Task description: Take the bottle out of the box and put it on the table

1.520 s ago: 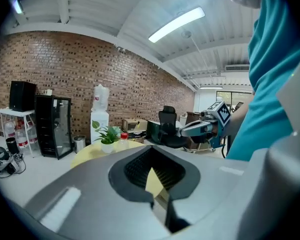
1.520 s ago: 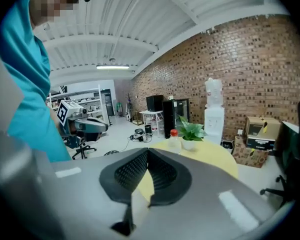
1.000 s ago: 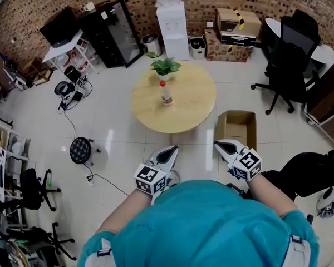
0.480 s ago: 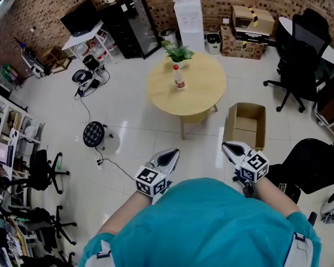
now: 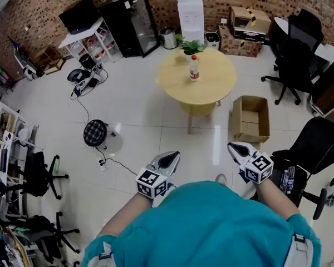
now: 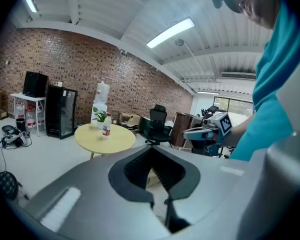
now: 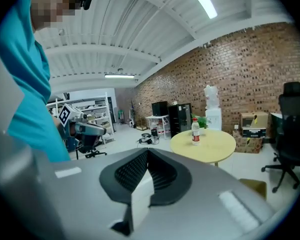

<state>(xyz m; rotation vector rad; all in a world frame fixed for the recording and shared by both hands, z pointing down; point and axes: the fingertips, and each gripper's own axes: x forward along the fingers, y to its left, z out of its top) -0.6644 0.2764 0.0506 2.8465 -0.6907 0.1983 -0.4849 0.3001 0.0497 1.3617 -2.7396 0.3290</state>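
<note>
The bottle (image 5: 193,68) stands on the round table (image 5: 209,88), with the potted plant (image 5: 190,45) behind it at the table's far edge. The cardboard box (image 5: 236,121) sits on the floor (image 5: 145,115) at the table's near right. Behind the table stands a water dispenser (image 5: 190,18), and an office chair (image 5: 294,52) is to its right.

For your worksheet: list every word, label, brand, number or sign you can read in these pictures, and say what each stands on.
No text is readable in any view.
Bottle on the round table: red label, print too small.
Marker cube on the left gripper, and cube on the right gripper: square patterns, no letters.
Cardboard boxes behind the table: print too small.
</note>
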